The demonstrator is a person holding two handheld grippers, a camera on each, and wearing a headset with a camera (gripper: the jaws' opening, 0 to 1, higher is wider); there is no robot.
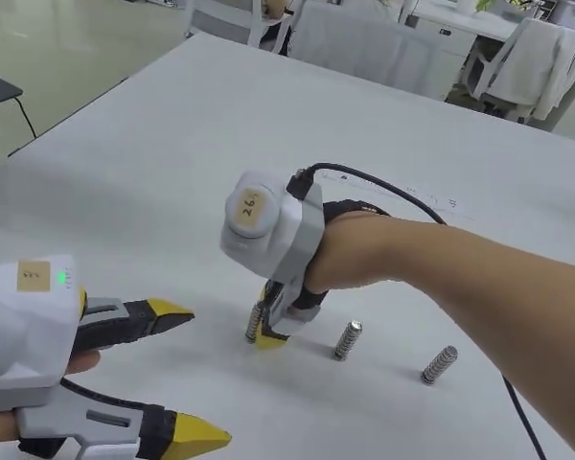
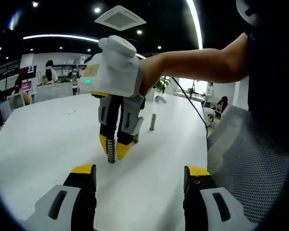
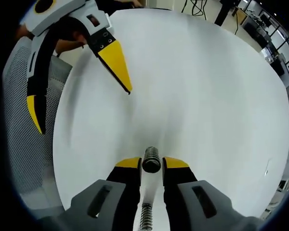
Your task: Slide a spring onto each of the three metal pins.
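Though small, sticker (image 1: 250, 208) "26", right gripper (image 1: 268, 337)

White table (image 1: 153, 163) — three springs (image 1: 347, 339) standing on it in a row, the rightmost tilted.

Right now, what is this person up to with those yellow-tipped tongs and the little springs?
A person is working at a white table with a handheld gripper in each hand. The right gripper points down at the table with its jaws closed around an upright spring. Two more springs stand upright in a row beside it; whether each sits on a pin is hard to tell. The left gripper hovers nearby with its jaws open, holding nothing.
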